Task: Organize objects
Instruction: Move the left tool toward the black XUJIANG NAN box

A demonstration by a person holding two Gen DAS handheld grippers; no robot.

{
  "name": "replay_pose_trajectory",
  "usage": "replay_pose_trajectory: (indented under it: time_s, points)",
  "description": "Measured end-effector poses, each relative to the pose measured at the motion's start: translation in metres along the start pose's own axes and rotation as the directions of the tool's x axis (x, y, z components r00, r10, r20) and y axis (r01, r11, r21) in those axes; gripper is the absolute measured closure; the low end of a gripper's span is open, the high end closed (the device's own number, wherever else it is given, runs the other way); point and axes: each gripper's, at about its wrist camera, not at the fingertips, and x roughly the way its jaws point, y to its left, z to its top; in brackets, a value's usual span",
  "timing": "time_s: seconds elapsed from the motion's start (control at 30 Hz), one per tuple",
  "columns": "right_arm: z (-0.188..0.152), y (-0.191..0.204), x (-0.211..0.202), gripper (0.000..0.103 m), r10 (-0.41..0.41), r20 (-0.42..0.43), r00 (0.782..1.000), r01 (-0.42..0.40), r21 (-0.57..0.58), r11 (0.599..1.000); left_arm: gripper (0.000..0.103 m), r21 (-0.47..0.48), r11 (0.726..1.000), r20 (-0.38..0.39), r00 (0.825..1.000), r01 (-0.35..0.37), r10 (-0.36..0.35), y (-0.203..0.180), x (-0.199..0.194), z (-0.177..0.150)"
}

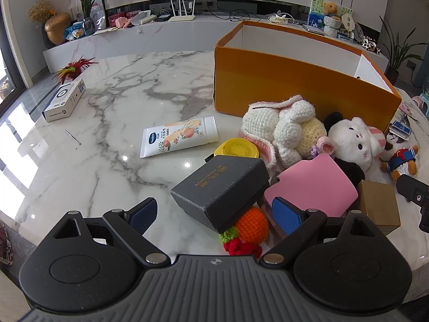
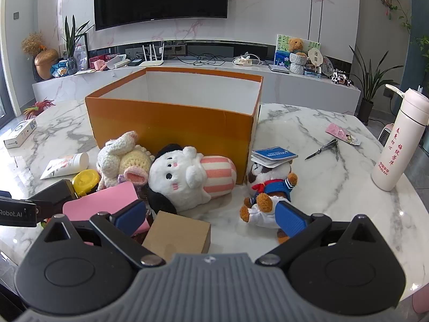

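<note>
Right wrist view: orange box ahead, visible interior bare (floor unseen). Toys, boxes unsorted between. Right gripper, left gripper spread wide, empty-handed. Task barely begun.

I see an orange box with white inside; grey-veined white marble table; a pink-and-white striped plush; a charcoal case, lettering perhaps gold.

Near and right of centre we find the marble table crowded: dark box, pink case, brown carton and plush toys pack the ground before the orange box. Left and far-left marble lies largely bare; the box's open top is unobstructed.
</note>
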Motion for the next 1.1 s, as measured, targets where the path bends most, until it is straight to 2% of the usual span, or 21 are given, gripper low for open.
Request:
replay_pose_trajectory:
  time_s: [1.1]
  points:
    - [-0.0056,0.0014,0.0036,0.001,0.002,-0.006,1.0,-0.002,0.008,1.0,0.0,0.035,0.998,-0.01,0.999,0.047,-0.047,-0.003,0.0006,-0.001]
